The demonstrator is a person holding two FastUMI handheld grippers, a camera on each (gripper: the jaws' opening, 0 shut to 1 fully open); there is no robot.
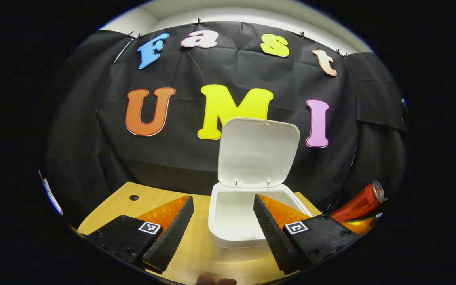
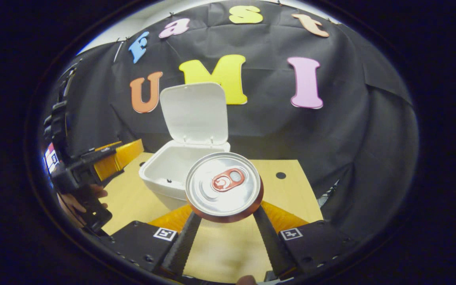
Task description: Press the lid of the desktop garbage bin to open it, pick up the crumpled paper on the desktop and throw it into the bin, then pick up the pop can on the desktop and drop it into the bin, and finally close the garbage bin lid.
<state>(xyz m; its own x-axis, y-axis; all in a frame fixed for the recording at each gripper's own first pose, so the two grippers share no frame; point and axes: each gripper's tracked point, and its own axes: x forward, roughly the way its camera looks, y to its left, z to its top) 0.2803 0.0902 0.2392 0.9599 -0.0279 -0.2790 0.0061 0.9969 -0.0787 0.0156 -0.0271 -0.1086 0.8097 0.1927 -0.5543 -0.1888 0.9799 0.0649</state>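
On the wooden bench (image 2: 287,190) we saw the white garbage bin (image 2: 160,176) standing with its lid (image 2: 194,113) swung up and upright at the back hinge, the cavity open. From the right gripper view, the right gripper (image 2: 224,221) had its jaws clamped on the pop can (image 2: 223,186), one finger on each side of the can body, the silver top with its red pull tab facing the camera. The can was held up off the bench, just in front of the bin's near rim. At the left edge of that view we noted the left gripper (image 2: 111,156) with a hand (image 2: 79,202) holding it, beside the bin. From the left gripper view, the left gripper (image 1: 224,225) had its jaws apart with nothing between them, pointed at the bin (image 1: 232,221), lid (image 1: 257,152) raised behind. The red can (image 1: 360,204) showed tilted at the right of that view, beyond the bin's side. Crumpled paper: we could not tell where it was.
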